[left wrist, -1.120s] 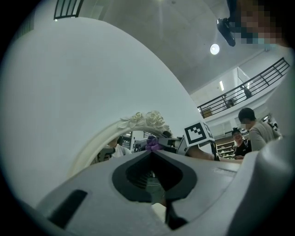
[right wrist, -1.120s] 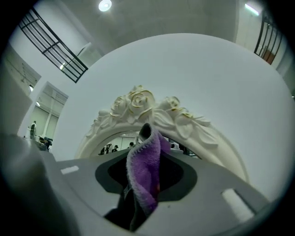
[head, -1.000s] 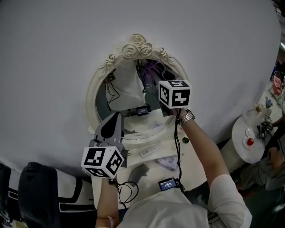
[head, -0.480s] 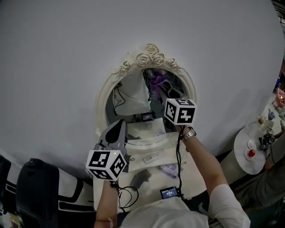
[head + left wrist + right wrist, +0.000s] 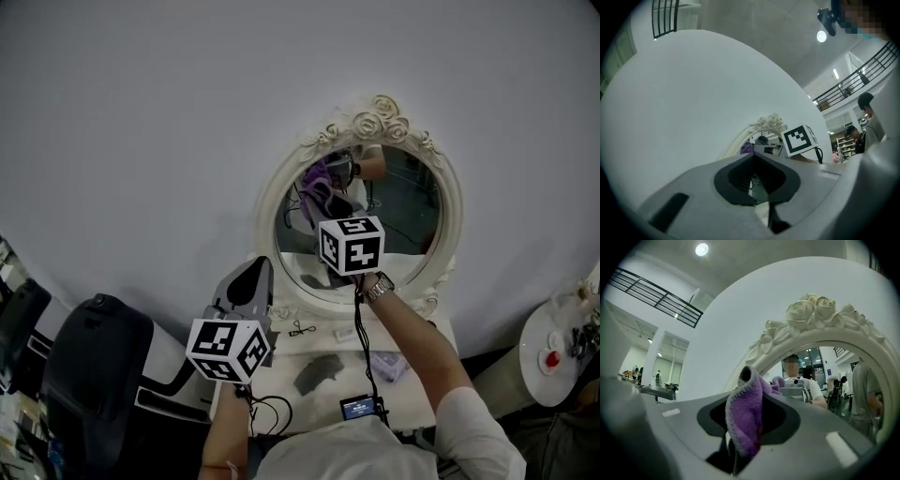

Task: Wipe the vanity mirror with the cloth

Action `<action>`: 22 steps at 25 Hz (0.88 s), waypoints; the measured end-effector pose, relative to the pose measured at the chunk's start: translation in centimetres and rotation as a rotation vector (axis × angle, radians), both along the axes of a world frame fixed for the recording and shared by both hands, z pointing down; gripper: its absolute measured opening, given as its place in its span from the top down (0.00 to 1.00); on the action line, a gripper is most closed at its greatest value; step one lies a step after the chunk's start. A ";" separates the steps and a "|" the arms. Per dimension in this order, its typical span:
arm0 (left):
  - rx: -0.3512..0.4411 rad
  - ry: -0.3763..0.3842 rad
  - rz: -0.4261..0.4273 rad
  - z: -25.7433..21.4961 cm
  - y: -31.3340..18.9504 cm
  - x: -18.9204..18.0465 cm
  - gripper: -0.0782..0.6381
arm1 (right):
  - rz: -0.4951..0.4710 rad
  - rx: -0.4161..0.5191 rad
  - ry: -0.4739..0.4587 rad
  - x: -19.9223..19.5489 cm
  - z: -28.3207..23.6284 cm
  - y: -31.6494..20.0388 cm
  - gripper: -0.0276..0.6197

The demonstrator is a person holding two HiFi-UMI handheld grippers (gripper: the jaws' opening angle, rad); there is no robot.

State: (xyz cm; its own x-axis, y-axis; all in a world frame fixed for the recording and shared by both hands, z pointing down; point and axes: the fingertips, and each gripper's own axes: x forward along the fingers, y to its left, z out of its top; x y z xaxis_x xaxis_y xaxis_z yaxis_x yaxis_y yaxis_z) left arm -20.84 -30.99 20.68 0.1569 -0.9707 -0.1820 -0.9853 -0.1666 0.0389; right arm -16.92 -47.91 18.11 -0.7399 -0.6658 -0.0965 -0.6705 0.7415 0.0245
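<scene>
The oval vanity mirror [image 5: 403,211] in a white rose-topped frame [image 5: 815,310] hangs on the grey wall. My right gripper [image 5: 330,202] is raised in front of the left half of the glass, shut on a purple cloth [image 5: 743,420]. In the head view the cloth [image 5: 316,174] shows against the glass at the upper left. My left gripper [image 5: 246,277] is held lower, left of the frame's bottom edge, with its jaws together and nothing between them. In the left gripper view it [image 5: 757,161] points towards the mirror [image 5: 761,138].
A white vanity top [image 5: 305,347] below the mirror carries a grey rag [image 5: 319,373] and small items. A black chair [image 5: 94,361] stands at the left. A round white side table [image 5: 553,361] is at the far right. Cables hang from both grippers.
The right gripper with the cloth has moved from the mirror's lower right to its left half. The head view has swung, so the mirror now sits further right. The left gripper stays low.
</scene>
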 end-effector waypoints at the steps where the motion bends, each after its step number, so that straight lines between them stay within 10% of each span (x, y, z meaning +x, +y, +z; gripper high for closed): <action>1: 0.000 0.001 -0.027 0.0 0.6 -0.8 0.89 | -0.013 0.006 0.011 -1.1 0.1 0.2 0.75; 11: -0.010 0.004 -0.086 0.6 1.8 -2.7 0.89 | 0.005 0.009 0.017 -2.0 1.4 -1.2 0.75; 22: -0.042 -0.030 0.162 1.6 -4.1 6.8 0.89 | 0.241 -0.001 0.011 12.5 2.1 -5.7 0.75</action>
